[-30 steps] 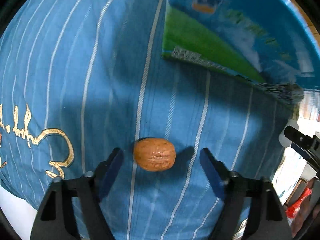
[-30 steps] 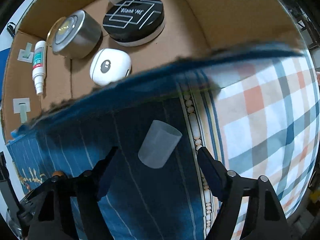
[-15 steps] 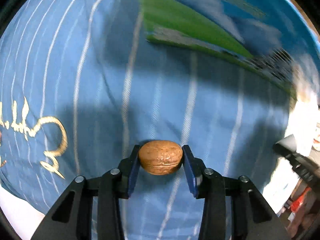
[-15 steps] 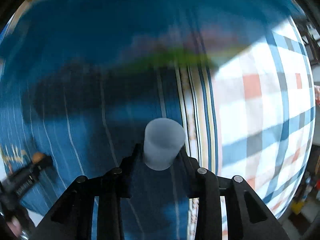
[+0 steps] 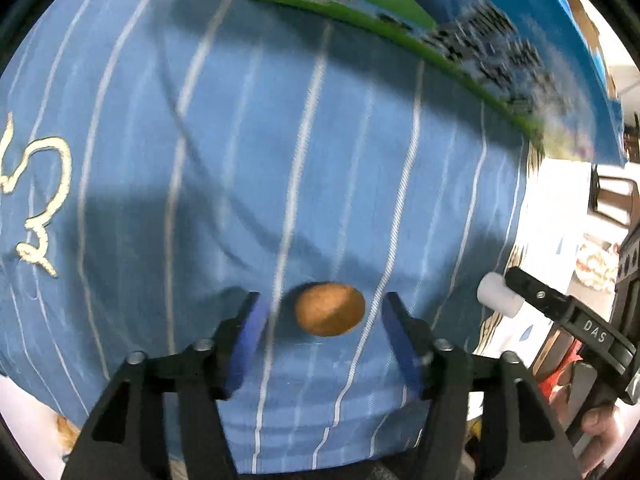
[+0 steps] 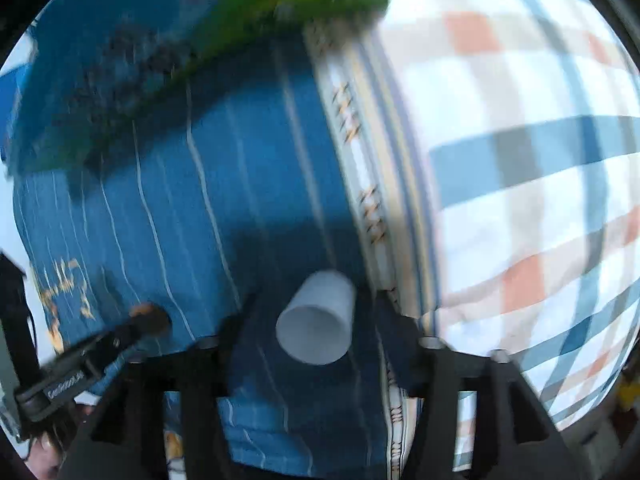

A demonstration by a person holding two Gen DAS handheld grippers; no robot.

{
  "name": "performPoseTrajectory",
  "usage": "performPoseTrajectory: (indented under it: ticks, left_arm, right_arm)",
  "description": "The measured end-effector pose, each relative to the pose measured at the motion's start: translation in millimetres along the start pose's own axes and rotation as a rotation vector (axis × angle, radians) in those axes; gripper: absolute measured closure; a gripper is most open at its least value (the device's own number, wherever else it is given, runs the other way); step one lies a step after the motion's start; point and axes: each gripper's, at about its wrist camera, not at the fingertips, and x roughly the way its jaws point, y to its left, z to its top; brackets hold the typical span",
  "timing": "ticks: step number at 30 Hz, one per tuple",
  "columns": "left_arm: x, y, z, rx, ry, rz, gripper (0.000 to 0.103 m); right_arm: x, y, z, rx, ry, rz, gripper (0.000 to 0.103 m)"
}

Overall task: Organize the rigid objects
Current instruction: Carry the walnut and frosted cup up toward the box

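A brown walnut lies between the pads of my left gripper, whose jaws stand open with a gap on each side of it, over blue striped cloth. In the right wrist view a white frosted plastic cup lies between the open jaws of my right gripper, mouth towards the camera. The cup also shows at the right of the left wrist view. The walnut shows at the left of the right wrist view.
A box with a blue and green printed side stands at the back of the blue cloth. A plaid cloth in white, blue and orange covers the right side. Both views are blurred by motion.
Half a second ago both grippers were shut, left on the walnut, right on the cup. Now both sets of jaws are apart, and the cup has tipped its mouth towards the camera.
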Motion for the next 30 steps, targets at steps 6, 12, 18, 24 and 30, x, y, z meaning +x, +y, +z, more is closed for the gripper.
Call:
performPoseTrajectory:
  ticks: [6, 12, 18, 24, 30]
  left_arm:
    - [6.5, 20.8, -3.1, -0.047, 0.053, -0.054, 0.043]
    - [31.0, -3.8, -19.1, -0.004, 0.092, 0.003, 0.043]
    - [48.8, -22.5, -20.3, 0.027, 0.081, 0.076, 0.043]
    - [60.4, -51.4, -24.6, 0.081, 0.037, 0.209, 0.059]
    - [68.0, -81.5, -28.8, 0.114, 0.012, 0.266, 0.064]
  right_arm:
    - [0.2, 8.8, 9.4, -0.045, 0.053, -0.023, 0.036]
    - [17.7, 39.3, 7.4, -0.094, 0.090, -0.050, 0.036]
    - [34.1, 46.4, 3.9, -0.084, 0.101, -0.066, 0.036]
    - [26.6, 28.1, 6.8, -0.078, 0.111, -0.056, 0.043]
    - [38.4, 38.8, 10.4, -0.092, 0.119, -0.100, 0.068]
